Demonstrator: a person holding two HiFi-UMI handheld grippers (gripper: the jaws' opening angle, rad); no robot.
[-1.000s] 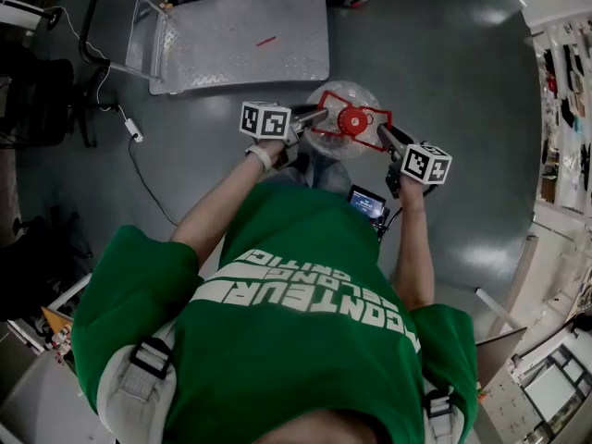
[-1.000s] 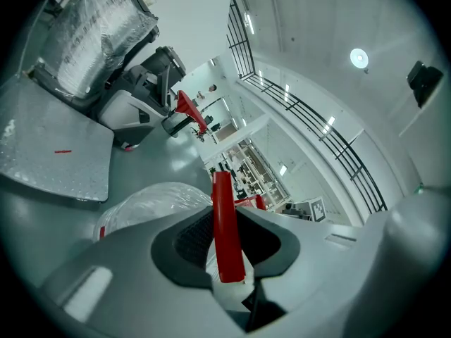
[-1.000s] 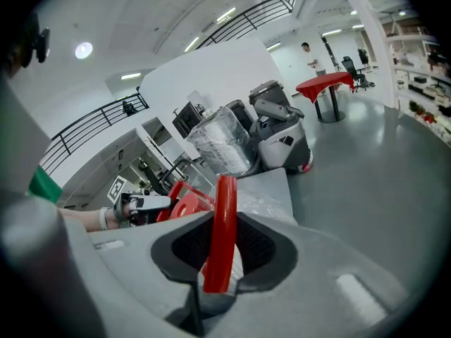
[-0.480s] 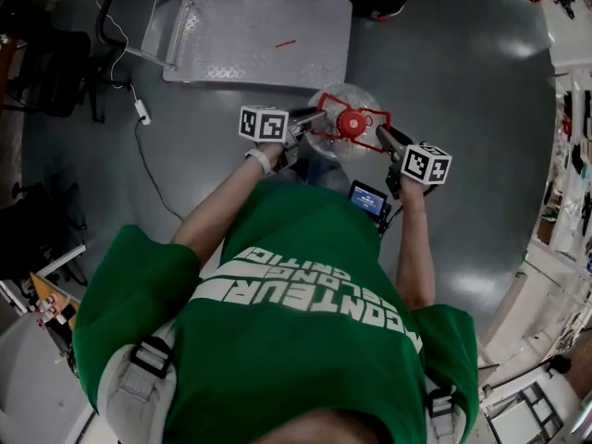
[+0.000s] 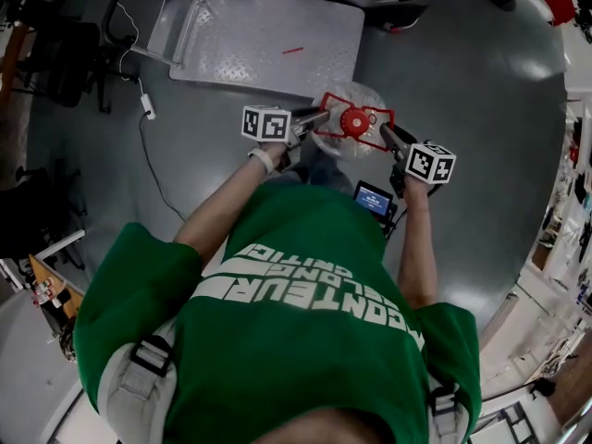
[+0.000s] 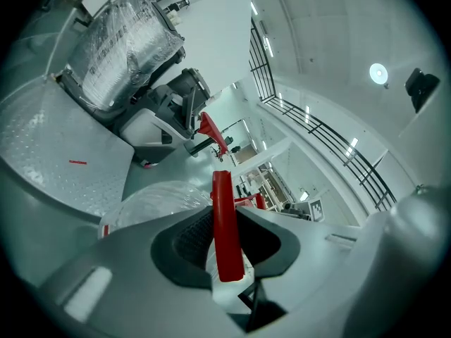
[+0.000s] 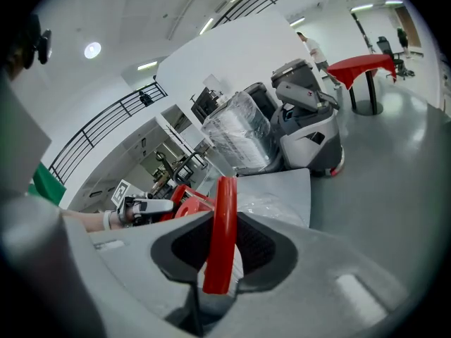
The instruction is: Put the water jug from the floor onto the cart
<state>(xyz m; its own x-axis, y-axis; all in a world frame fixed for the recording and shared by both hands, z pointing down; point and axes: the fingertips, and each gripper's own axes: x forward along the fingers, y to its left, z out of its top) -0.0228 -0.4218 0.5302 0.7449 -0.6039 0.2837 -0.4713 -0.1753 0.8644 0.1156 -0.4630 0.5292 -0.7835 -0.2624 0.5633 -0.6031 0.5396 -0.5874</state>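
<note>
A clear water jug (image 5: 350, 100) with a red cap (image 5: 353, 121) and a red handle frame (image 5: 368, 139) hangs in the air in front of the person. My left gripper (image 5: 319, 118) is shut on the left side of the red frame (image 6: 224, 231). My right gripper (image 5: 387, 133) is shut on the frame's right side (image 7: 222, 234). The clear jug body (image 6: 151, 199) shows beyond the left jaws. The grey metal cart (image 5: 268, 44), a flat platform with a black push handle (image 5: 125, 12), lies on the floor just beyond the jug.
A white power strip and cable (image 5: 148, 109) trail on the floor left of the cart. A wrapped machine (image 6: 123, 41) and a grey-white machine (image 7: 306, 129) stand behind the cart. A small device with a lit screen (image 5: 373, 202) hangs at the person's waist.
Both grippers and the jug have moved toward the cart, which now lies closer to the jug. The grips on the red frame are unchanged.
</note>
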